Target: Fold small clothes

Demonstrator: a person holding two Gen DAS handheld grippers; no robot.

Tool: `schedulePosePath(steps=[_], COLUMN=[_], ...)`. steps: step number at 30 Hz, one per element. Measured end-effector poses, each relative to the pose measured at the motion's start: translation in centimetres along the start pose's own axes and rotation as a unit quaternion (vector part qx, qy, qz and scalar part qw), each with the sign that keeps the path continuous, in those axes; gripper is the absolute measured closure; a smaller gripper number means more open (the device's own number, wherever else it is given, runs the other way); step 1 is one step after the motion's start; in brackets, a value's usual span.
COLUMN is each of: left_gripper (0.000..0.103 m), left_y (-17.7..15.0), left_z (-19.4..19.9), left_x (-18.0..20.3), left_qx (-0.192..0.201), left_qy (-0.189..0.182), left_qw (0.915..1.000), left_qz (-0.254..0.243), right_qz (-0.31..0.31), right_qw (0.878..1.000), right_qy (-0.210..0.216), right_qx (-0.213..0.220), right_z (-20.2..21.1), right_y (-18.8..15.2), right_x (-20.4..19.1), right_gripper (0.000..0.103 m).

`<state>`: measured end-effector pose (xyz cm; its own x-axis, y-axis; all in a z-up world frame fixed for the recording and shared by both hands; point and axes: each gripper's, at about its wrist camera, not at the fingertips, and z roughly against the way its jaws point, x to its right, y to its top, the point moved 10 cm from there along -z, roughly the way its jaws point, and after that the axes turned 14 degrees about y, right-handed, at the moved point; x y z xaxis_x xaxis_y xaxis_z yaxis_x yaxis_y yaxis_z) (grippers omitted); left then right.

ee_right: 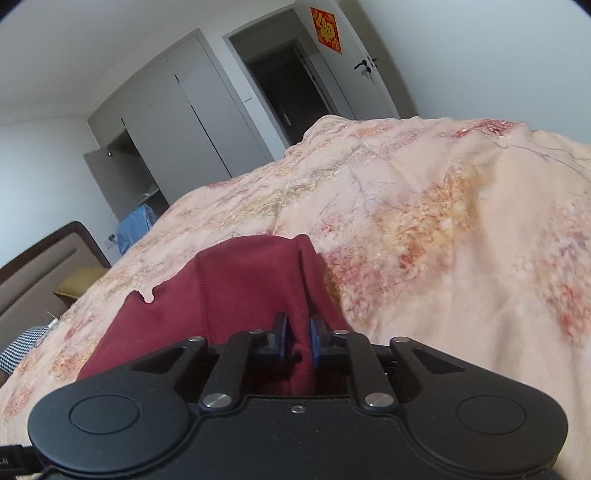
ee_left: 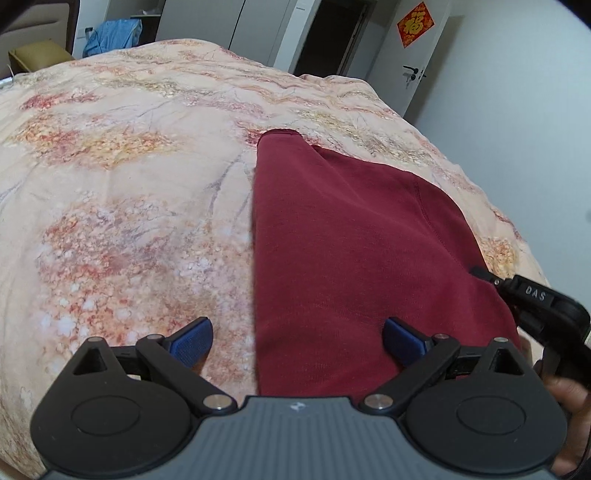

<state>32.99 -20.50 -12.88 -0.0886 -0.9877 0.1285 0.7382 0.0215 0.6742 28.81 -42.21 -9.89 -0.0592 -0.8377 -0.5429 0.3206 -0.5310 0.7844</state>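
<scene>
A dark red garment (ee_left: 351, 236) lies folded lengthwise on the floral bedspread (ee_left: 129, 184), its straight fold edge on the left. My left gripper (ee_left: 297, 339) is open and empty, hovering over the garment's near left edge, one blue pad over the bedspread and one over the cloth. My right gripper (ee_right: 297, 343) is shut on a bunched fold of the red garment (ee_right: 236, 280), which rises from it. The right gripper also shows at the right edge of the left wrist view (ee_left: 535, 306), at the garment's right side.
The peach floral bedspread (ee_right: 443, 221) spreads all around the garment. A blue cloth (ee_left: 110, 35) and a headboard lie beyond the far edge. A white wardrobe (ee_right: 177, 122), a dark doorway (ee_right: 288, 88) and a door with a red decoration stand behind.
</scene>
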Motion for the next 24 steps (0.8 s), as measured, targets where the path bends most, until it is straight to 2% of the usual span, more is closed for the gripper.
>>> schedulePosePath(steps=[6, 8, 11, 14, 19, 21, 23, 24], left_gripper=[0.003, 0.003, 0.003, 0.003, 0.002, 0.002, 0.001, 0.001], left_y=[-0.1, -0.1, -0.4, -0.9, -1.4, -1.5, -1.5, -1.4], left_z=[0.5, 0.6, 0.9, 1.3, 1.7, 1.9, 2.3, 2.6], left_x=[-0.2, -0.2, -0.1, -0.3, -0.6, -0.7, -1.1, -1.4], left_qx=[0.002, 0.002, 0.000, -0.002, -0.003, -0.004, -0.003, 0.000], left_qy=[-0.005, -0.005, -0.006, -0.007, -0.007, -0.005, -0.002, -0.001], left_qw=[0.9999, 0.9999, 1.0000, 1.0000, 1.0000, 1.0000, 0.9998, 0.9995], left_qz=[0.009, 0.009, 0.006, 0.002, 0.005, 0.008, 0.020, 0.031], right_qz=[0.027, 0.050, 0.074, 0.087, 0.057, 0.056, 0.061, 0.067], right_qw=[0.999, 0.998, 0.994, 0.991, 0.994, 0.996, 0.997, 0.997], right_qy=[-0.021, -0.046, -0.072, -0.090, -0.086, -0.068, -0.047, -0.037], right_qx=[-0.007, -0.018, -0.043, -0.044, -0.030, -0.023, -0.019, -0.017], right_z=[1.7, 2.1, 2.5, 3.6, 5.6, 6.0, 6.2, 6.3], right_y=[-0.1, -0.4, -1.7, -2.1, -1.6, -1.5, -1.7, -1.9], right_x=[-0.6, -0.9, -0.6, -0.2, -0.6, -1.9, -3.6, -4.5], right_gripper=[0.071, 0.064, 0.064, 0.064, 0.063, 0.054, 0.035, 0.034])
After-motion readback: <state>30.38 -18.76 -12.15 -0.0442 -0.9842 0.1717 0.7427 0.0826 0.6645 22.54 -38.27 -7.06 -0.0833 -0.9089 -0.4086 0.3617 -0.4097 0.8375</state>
